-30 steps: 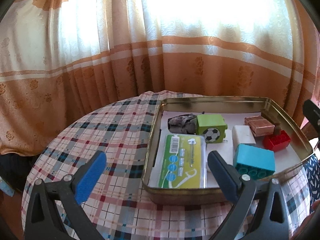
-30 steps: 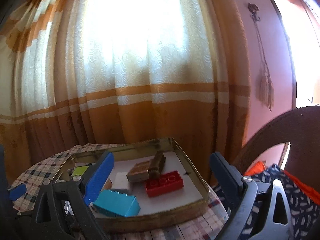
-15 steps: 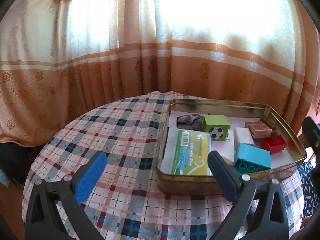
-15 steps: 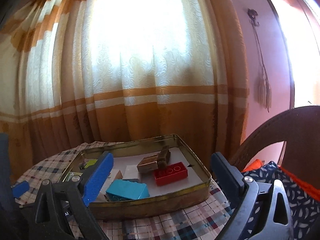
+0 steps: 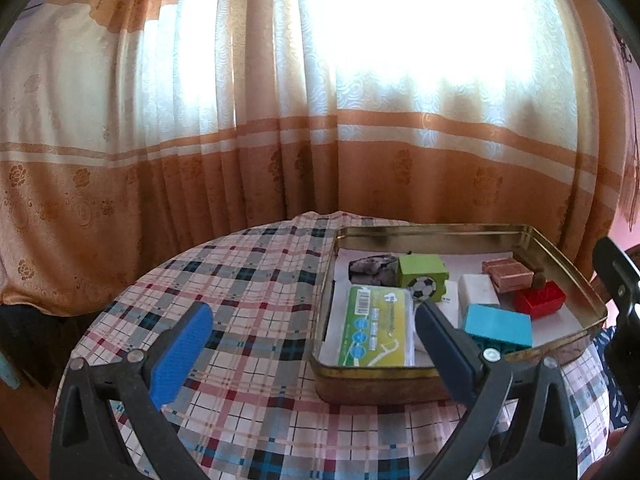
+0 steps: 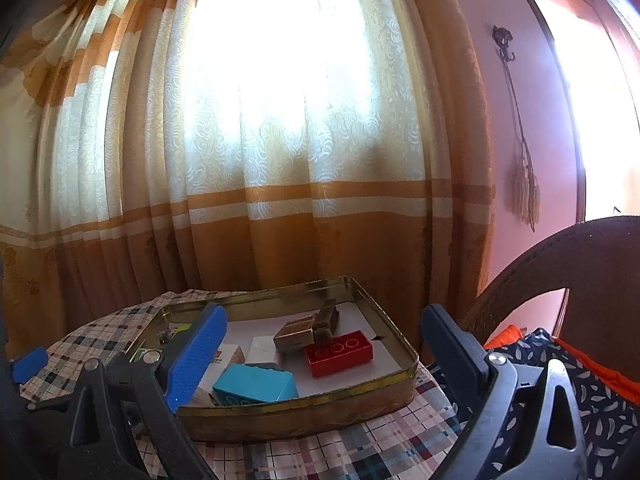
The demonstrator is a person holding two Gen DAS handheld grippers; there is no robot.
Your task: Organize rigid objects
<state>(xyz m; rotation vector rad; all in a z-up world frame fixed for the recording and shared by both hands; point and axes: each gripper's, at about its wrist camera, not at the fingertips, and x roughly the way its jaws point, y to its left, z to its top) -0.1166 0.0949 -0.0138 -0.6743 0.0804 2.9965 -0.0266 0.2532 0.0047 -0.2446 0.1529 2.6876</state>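
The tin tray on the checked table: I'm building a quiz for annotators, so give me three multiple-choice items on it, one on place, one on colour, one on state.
1. Where is the red brick?
A. inside the tin tray
B. on the tablecloth
C. in a claw

2. What colour is the block with the football?
A. red
B. green
C. white

3. How do the left claw and the right claw stand?
A. both open and empty
B. both shut
C. left holding a block

Key: A, it lies within the rim; B, its faces are green; A, wide gaps, nothing between the fingers.

Glossy metal tin point(image 5: 440, 232) (tarnished), woven cloth point(image 5: 248, 280)
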